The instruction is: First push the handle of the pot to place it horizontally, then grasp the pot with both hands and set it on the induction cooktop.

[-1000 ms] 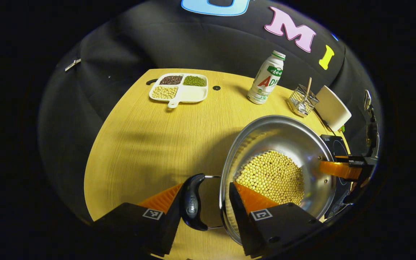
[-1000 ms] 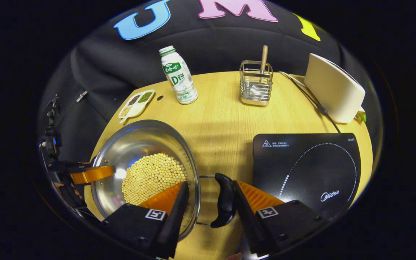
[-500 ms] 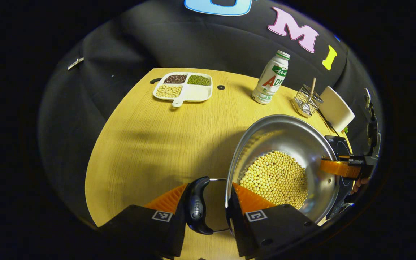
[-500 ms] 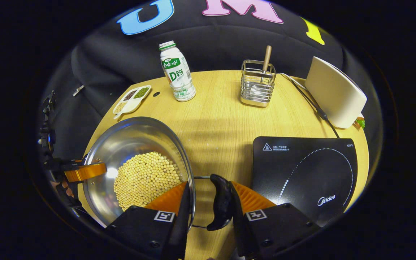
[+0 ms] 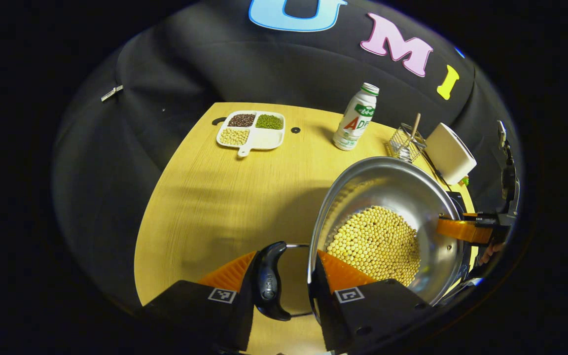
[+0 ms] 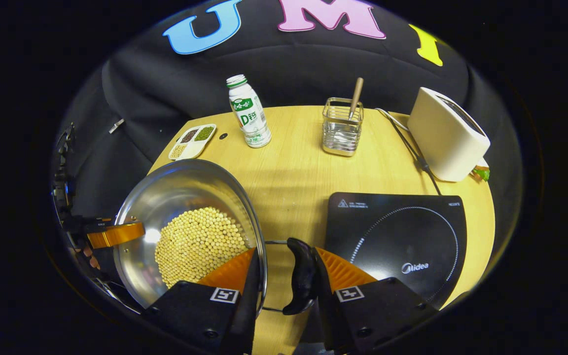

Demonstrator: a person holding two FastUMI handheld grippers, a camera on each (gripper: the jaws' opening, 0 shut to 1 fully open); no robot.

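At six o'clock in the left gripper view, the left gripper (image 5: 284, 286) is seen clenched across the pot's rim and its black handle (image 5: 267, 287): one finger lies outside the handle, the other inside the wall against the soybeans (image 5: 375, 244). The same hold is shown at six o'clock in the right gripper view, where the right gripper (image 6: 284, 283) is closed on the rim and the opposite handle (image 6: 301, 282). The pot (image 6: 185, 231) is thus carried between both grippers, and it is judged to be lifted off the table (image 6: 294, 167), though contact beneath cannot be confirmed. The induction cooktop (image 6: 397, 241) lies at about three o'clock of the right gripper, just beside it, not yet covered by the pot. Trouble could arise if the grippers were moved unevenly: the pot would be tilted and beans could be spilled over the rim. The handles appear to hang on thin wire loops, so a swing might be allowed and the grip loosened. A landing too near the cooktop's edge would leave the pot unstable. Farther off, toward twelve o'clock, the utensil rack (image 6: 342, 129), bottle (image 6: 248, 118) and toaster (image 6: 446, 140) stand well apart and are unlikely to be struck.
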